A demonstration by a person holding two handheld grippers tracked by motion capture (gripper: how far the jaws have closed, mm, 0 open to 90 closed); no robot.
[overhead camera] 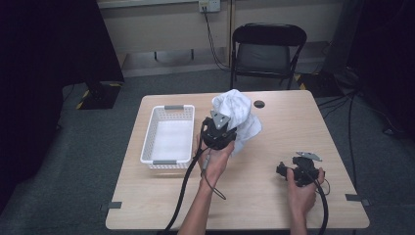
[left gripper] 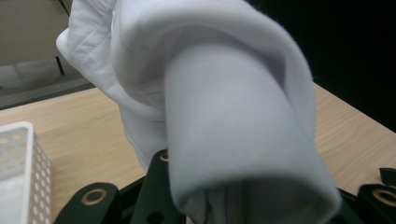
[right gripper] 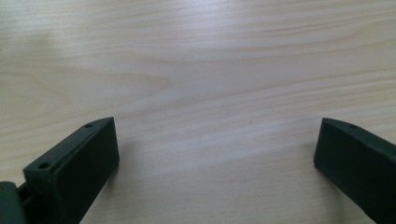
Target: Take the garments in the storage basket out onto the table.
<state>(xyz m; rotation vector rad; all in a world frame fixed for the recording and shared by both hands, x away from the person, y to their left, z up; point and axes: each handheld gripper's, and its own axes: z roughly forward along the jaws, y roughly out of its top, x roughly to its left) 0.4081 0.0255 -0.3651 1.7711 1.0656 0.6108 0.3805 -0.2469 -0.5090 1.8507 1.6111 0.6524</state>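
Left gripper (overhead camera: 229,128) is clamped on a white cloth (overhead camera: 236,116), jaws pinched tight with the fabric bunched between them; in the left gripper view the cloth (left gripper: 224,116) drapes over and rolls down around the black jaws, so the pads themselves are buried under folds. Cloth is held up off the table (overhead camera: 274,196), hanging as a loose lump just right of the white perforated basket (overhead camera: 168,133), a bit toward the far side; the lower hem looks close to the wood, whether it touches I can't tell. Grip looks to be taken on a gathered bunch rather than an edge, probably so the whole piece lifts in one go and nothing trails. Basket sits empty on the left half of the table with its open top up, and its rim (left gripper: 18,154) shows at the lower left of the left gripper view, near the cloth, so my read is the cloth is headed in there and the carry is partway. Right gripper (overhead camera: 288,171) rests low on the table at the near right, well apart from cloth and basket, jaws spread wide with bare wood between them (right gripper: 210,154), holding nothing; likely parked there to stay out of the left hand's path. Risk: a dangling fold could snag the basket's near wall on the way over. Folding chair (overhead camera: 266,49) behind the table, not involved.
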